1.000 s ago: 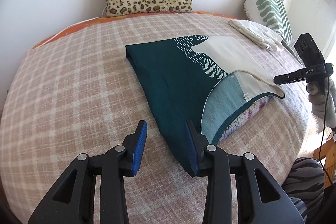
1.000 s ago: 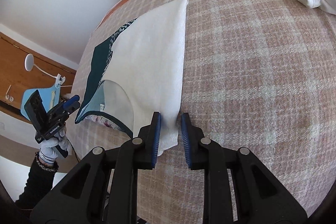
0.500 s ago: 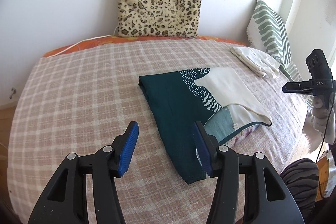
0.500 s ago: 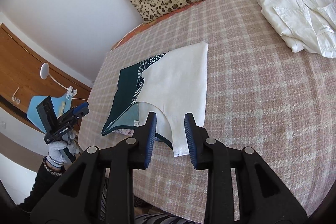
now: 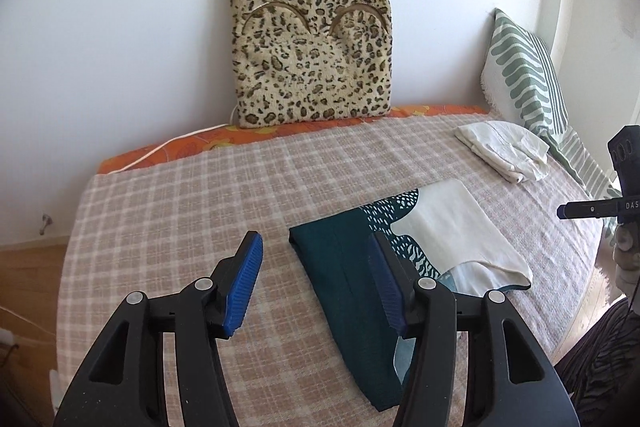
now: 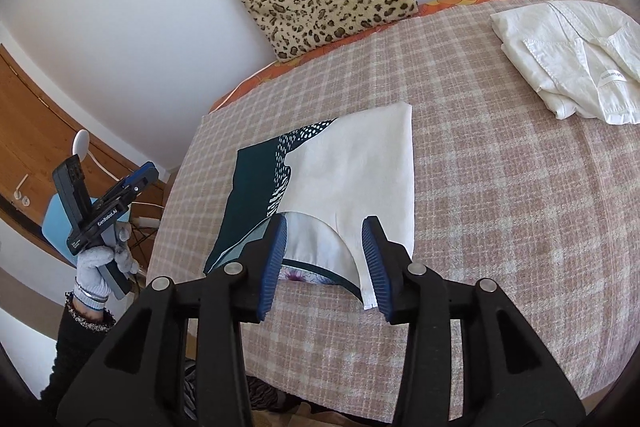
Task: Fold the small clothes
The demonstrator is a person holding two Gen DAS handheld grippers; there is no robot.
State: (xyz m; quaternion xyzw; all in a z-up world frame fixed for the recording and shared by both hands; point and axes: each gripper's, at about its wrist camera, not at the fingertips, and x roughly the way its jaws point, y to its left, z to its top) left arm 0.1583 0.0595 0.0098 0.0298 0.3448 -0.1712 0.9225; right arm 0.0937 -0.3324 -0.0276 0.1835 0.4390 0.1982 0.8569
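Over on the left, the left claw (image 5: 316, 283) has let go of the dark teal edge it was pinching a second ago and now hangs above the bed (image 5: 168, 219) with its blue pads standing well apart and nothing between them; it has lifted clear, so more of the checked cover shows than before. In the middle lies the teal-and-cream top (image 6: 340, 187), folded once into a flat wedge, teal half to the left and cream half to the right, with the neckline and a scrap of floral lining peeping out at the near edge. On the right, the right claw (image 6: 324, 263) is opening at this very moment, up and off the cream corner it was nipping before; the garment sits framed between its pads from this angle, but the pads look clear of the cloth, though the fisheye makes that hard to swear to. So this fold looks laid and released, and another fold probably remains. Further right, a white garment (image 6: 576, 67) already sits folded near the striped pillow (image 5: 524, 75).
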